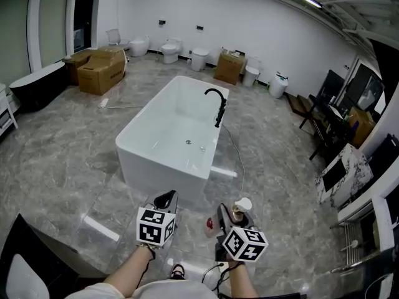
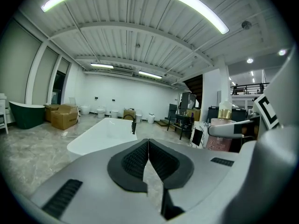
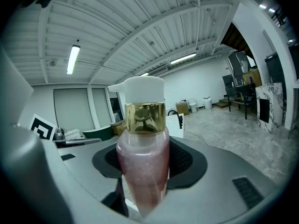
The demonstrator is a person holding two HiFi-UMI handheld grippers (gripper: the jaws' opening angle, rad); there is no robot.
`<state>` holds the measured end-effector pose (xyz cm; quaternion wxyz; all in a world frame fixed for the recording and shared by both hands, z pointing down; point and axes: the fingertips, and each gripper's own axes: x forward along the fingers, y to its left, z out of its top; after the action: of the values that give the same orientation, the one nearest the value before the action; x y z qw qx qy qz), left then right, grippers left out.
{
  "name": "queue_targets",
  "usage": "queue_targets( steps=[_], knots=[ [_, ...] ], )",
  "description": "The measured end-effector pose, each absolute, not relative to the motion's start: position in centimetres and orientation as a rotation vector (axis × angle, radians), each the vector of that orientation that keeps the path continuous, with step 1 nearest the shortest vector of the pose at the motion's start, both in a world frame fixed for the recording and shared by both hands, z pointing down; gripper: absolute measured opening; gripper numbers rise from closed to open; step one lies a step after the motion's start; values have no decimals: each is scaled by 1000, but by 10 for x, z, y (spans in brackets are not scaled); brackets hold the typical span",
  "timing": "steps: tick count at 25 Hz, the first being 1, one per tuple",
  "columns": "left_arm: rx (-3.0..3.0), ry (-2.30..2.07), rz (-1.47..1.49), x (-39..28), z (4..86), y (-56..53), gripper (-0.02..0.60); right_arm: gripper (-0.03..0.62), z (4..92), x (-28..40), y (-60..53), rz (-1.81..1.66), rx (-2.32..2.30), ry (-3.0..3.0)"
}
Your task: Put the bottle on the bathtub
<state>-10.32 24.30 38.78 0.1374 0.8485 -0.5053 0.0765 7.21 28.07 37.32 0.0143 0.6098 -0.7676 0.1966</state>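
Observation:
A pink pump bottle (image 3: pixel 142 167) with a gold collar and white pump head stands upright between the pads of my right gripper (image 3: pixel 145 171), which is shut on it. In the head view the bottle (image 1: pixel 239 208) shows at the bottom right, just ahead of the right gripper (image 1: pixel 229 220). My left gripper (image 1: pixel 166 199) is beside it with its black pads (image 2: pixel 135 160) pressed together and nothing between them (image 2: pixel 148 158). The white freestanding bathtub (image 1: pixel 161 157) with a black faucet (image 1: pixel 218 106) stands on the floor a short way ahead of both grippers; the same bathtub (image 2: pixel 100 134) shows in the left gripper view.
Cardboard boxes (image 1: pixel 100 68) and several white toilets (image 1: pixel 169 50) line the far wall. A dark bathtub (image 1: pixel 34 83) stands at the left. Dark furniture (image 1: pixel 333 114) and a marble-patterned unit (image 1: pixel 343 173) stand at the right. A cable (image 1: pixel 237 151) runs along the grey marble floor by the tub.

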Motion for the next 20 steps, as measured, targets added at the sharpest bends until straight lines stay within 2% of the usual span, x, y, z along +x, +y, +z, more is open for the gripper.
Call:
queue_targets(
  steps=[20],
  knots=[
    [2435,-1522,264,-68,387,132,18,233,372,124,165,603,1861,-2396]
  ],
)
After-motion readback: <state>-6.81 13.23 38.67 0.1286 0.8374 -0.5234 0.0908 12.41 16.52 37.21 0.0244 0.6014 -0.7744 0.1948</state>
